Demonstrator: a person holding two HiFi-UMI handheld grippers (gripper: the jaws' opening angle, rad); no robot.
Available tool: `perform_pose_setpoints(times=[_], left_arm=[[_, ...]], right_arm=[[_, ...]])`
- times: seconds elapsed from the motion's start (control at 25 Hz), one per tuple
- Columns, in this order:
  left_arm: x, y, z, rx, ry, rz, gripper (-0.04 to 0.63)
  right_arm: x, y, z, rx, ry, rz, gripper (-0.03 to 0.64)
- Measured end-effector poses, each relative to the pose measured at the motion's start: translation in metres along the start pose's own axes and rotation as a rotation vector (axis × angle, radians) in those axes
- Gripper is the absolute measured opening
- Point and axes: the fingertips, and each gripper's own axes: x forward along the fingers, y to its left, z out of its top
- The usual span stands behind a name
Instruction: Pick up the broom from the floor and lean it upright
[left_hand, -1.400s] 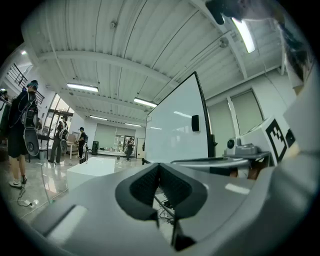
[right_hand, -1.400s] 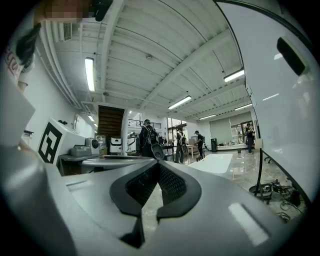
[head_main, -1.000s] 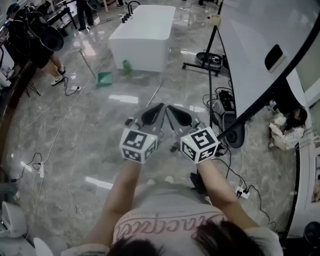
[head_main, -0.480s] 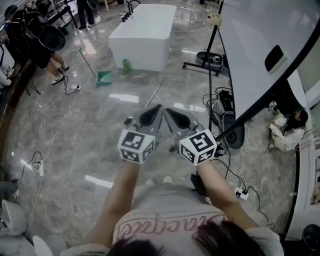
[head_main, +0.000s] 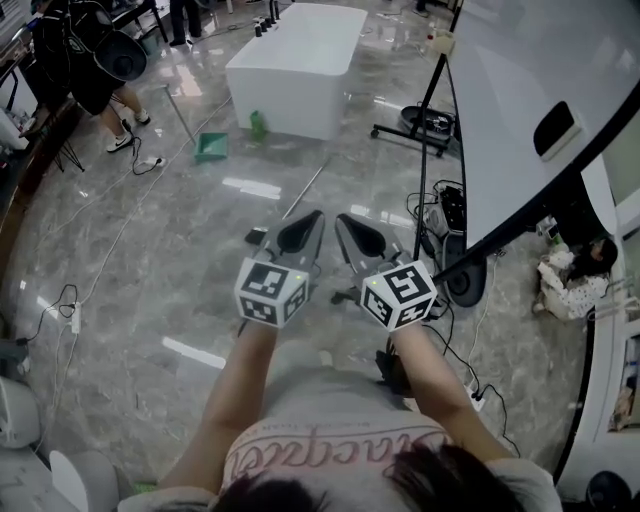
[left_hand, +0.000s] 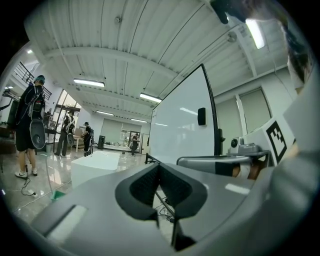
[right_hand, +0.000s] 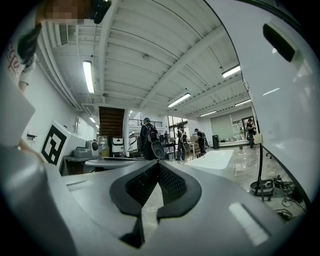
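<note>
R gripper (right_hand: 159, 167): jaws together, tips meeting, nothing btwn. Marker cube (right_hand: 54, 143) near left. Far ahead, person in dark gear (right_hand: 149, 141), w/ low white block (right_hand: 218, 158) to the right. Big white board (right_hand: 285, 95) near right, stand base (right_hand: 262, 186) w/ cables below.

There are two grippers, the left gripper (head_main: 316, 214) and the right gripper (head_main: 341, 218), and each carries one marker cube, the left cube (head_main: 270, 292) and the right cube (head_main: 398, 295). On the floor (head_main: 150, 260) lie one broom (head_main: 303, 192) and one green dustpan (head_main: 210, 150), and one green bottle (head_main: 258, 125) stands there. One long white block (head_main: 300, 65) and one large white board (head_main: 510, 110) stand there too. Four standing people can be counted: one nearer person (left_hand: 30, 125) and three farther off. One more person (head_main: 575, 265) sits by the floor's right edge.
</note>
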Motion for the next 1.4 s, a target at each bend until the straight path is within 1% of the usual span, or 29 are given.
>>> perform_pose_setpoints(times=[0.2, 0.4, 0.68, 0.96, 1.12, 1.4], left_arm=[[0.002, 0.005, -0.003, -0.009, 0.009, 0.011, 0.000], [0.016, 0.014, -0.008, -0.004, 0.022, 0.005, 0.000], [0.047, 0.047, -0.012, -0.036, 0.020, -0.008, 0.000], [0.090, 0.108, -0.019, -0.065, 0.035, -0.021, 0.000], [0.116, 0.149, -0.016, -0.075, 0.042, -0.031, 0.000], [0.164, 0.201, -0.011, -0.075, 0.058, -0.077, 0.000]], right_arm=[[0.003, -0.003, -0.004, 0.009, 0.009, -0.001, 0.002], [0.011, -0.024, -0.005, 0.043, -0.003, -0.026, 0.002], [0.042, -0.050, -0.012, 0.055, 0.023, -0.045, 0.002], [0.109, -0.077, -0.021, 0.057, 0.050, -0.053, 0.002], [0.152, -0.094, -0.018, 0.029, 0.065, -0.061, 0.002], [0.206, -0.135, -0.010, 0.032, 0.068, -0.112, 0.002]])
